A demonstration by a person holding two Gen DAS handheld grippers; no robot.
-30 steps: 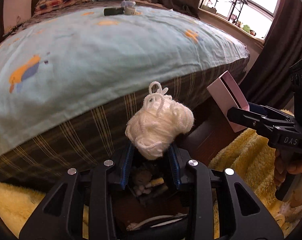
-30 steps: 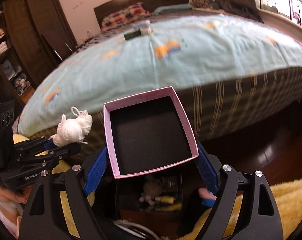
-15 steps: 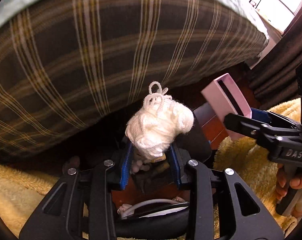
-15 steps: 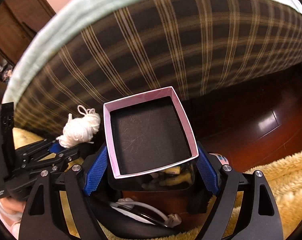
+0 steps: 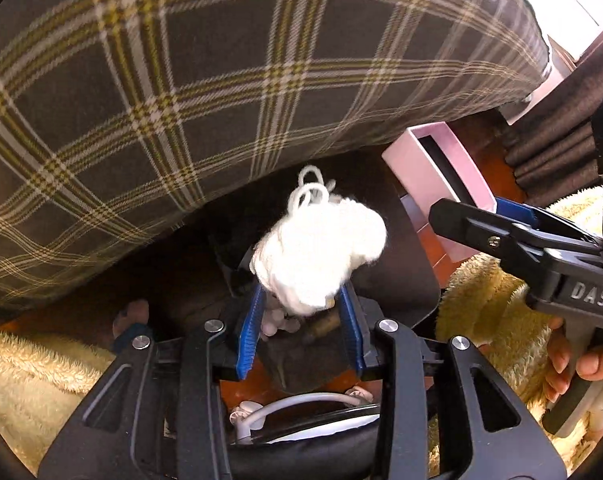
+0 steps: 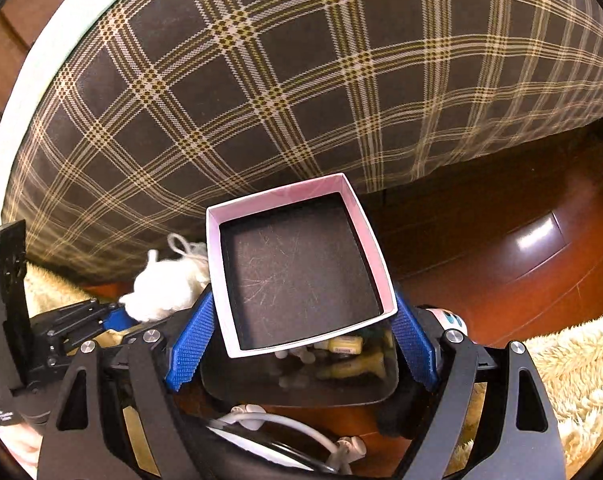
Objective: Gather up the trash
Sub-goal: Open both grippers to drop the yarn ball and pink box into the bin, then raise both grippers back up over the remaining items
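The plaid bed side (image 6: 261, 80) is filling the upper half of both views, hanging above a dark wooden floor (image 6: 521, 248) and a cream shaggy rug (image 6: 561, 380) that is lying along the lower edges. A dark bin (image 6: 297, 384) is sitting on the floor low in the centre of the right wrist view, holding small yellowish bottles and pale bits whose kind cannot be told; the same bin (image 5: 405, 280) is showing in the middle of the left wrist view, partly hidden by what the left tool is carrying. White cable (image 5: 301, 404) is curling just below it.

The right gripper (image 6: 301, 320) is clamping a pink-rimmed box lid (image 6: 297, 268), open side toward the camera, its black inside scratched and holding nothing, directly over the bin. The left gripper (image 5: 301, 320) has just been easing its jaws wider, yet the blue pads are pressing on a white ball of yarn (image 5: 317, 248), loose loops sticking up, which is hanging above the bin. A person's hand (image 5: 581, 360) is gripping the right tool's handle at the right edge.
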